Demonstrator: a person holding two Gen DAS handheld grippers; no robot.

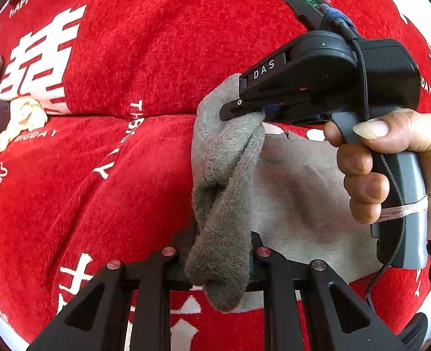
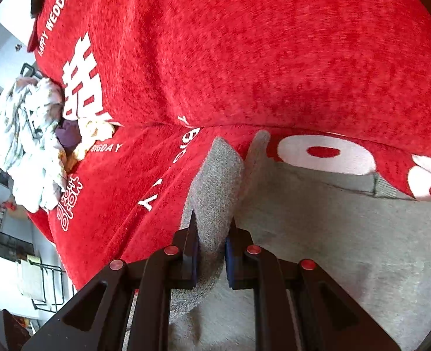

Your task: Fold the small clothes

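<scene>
Pinched between closed jaws at the near edge of the left wrist view: a thick fold of the grey garment point(image 1: 224, 204), gripped by the left gripper point(image 1: 219, 260) with the loose end drooping toward the camera. Same story in the right wrist view, with the right gripper point(image 2: 211, 251) clamped on a raised ridge of that cloth. Farther on, seen side-on from the left, right gripper biting the far end of the same fold, held by the person's right hand point(image 1: 391, 161) off to the right. Long axis of the lifted strip running near to far between the two grips, left grip at the near end, right at the far end. Rest of the garment lying flat to the right of the strip, on the red blanket point(image 1: 113, 190). Likely next: carrying the strip rightward over the flat body, both ends moving together. Far left, a heap of pale crumpled clothes point(image 2: 31, 143).
</scene>
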